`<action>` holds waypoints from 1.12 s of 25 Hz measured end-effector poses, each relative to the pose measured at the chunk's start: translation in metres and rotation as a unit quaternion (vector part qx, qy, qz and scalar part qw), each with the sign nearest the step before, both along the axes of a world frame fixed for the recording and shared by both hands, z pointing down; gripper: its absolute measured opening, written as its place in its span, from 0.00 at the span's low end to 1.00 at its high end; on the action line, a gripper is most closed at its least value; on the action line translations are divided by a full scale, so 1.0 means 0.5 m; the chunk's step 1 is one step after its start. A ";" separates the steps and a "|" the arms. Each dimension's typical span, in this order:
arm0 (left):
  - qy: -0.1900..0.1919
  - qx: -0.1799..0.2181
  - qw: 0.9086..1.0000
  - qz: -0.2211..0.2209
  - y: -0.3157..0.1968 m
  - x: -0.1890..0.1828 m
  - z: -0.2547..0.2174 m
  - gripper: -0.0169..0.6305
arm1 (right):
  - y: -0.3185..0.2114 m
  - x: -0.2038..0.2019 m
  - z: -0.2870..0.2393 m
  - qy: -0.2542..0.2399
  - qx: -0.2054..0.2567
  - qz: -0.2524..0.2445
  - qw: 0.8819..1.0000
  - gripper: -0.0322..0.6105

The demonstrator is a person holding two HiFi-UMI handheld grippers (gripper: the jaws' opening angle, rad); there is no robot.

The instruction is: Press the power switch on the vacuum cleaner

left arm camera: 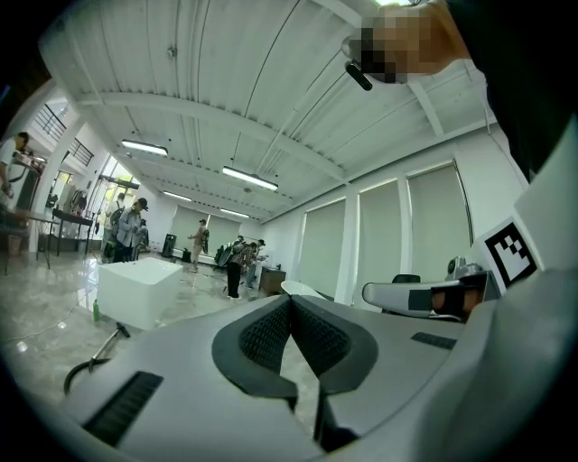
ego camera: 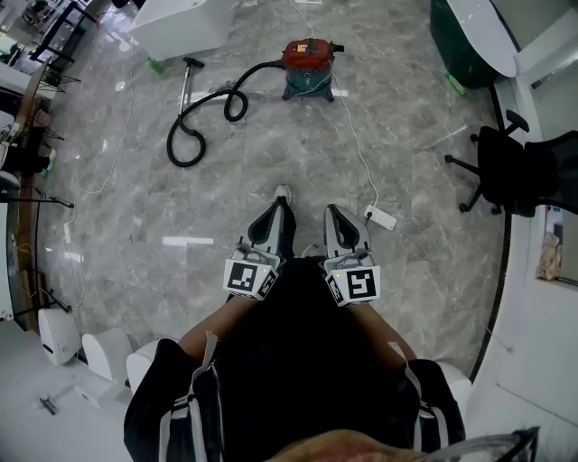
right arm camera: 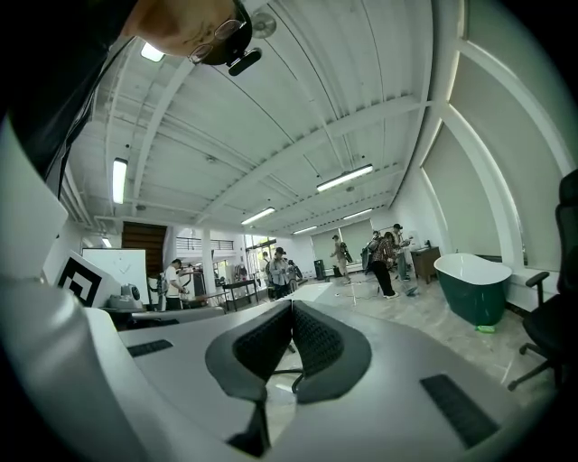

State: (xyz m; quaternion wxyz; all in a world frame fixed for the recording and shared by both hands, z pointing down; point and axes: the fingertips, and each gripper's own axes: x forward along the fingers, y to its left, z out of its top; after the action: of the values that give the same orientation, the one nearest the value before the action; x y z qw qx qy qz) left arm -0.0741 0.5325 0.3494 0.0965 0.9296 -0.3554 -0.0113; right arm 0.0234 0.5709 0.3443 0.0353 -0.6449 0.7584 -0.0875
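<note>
A red and teal vacuum cleaner (ego camera: pixel 308 67) stands on the marble floor far ahead in the head view, its black hose (ego camera: pixel 208 115) looping left to a wand (ego camera: pixel 188 86). My left gripper (ego camera: pixel 274 215) and right gripper (ego camera: pixel 340 219) are held side by side close to my body, well short of the vacuum. Both are shut with nothing between the jaws. In the left gripper view the left gripper (left arm camera: pixel 291 302) points level into the room, pads touching. The right gripper (right arm camera: pixel 292 307) shows the same in its own view. The vacuum's switch is too small to make out.
A white cable runs from the vacuum to a power strip (ego camera: pixel 380 217) on the floor beside my right gripper. A black office chair (ego camera: pixel 515 169) stands right, a green tub (ego camera: pixel 465 45) far right, a white box (ego camera: pixel 179 25) far left. Several people stand in the distance (right arm camera: pixel 384 253).
</note>
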 end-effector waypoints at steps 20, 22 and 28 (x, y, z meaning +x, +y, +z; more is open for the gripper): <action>0.072 -0.015 0.995 0.068 -0.460 0.199 0.014 0.05 | -0.422 0.188 0.006 0.061 -0.017 0.074 0.995 0.07; 0.079 -0.010 0.995 0.061 -0.537 0.202 -0.005 0.05 | -0.510 0.197 0.005 0.060 -0.027 0.071 0.995 0.07; 0.085 -0.029 0.996 0.008 -0.779 0.149 -0.020 0.05 | -0.761 0.108 -0.025 0.121 -0.033 -0.013 0.992 0.07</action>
State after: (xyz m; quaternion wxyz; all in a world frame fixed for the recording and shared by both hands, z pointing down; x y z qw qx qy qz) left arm 0.0006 0.1431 0.3393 0.1531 0.9248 -0.3389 -0.0796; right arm 0.0774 0.1906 0.3318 -0.0792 -0.6414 0.7624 -0.0336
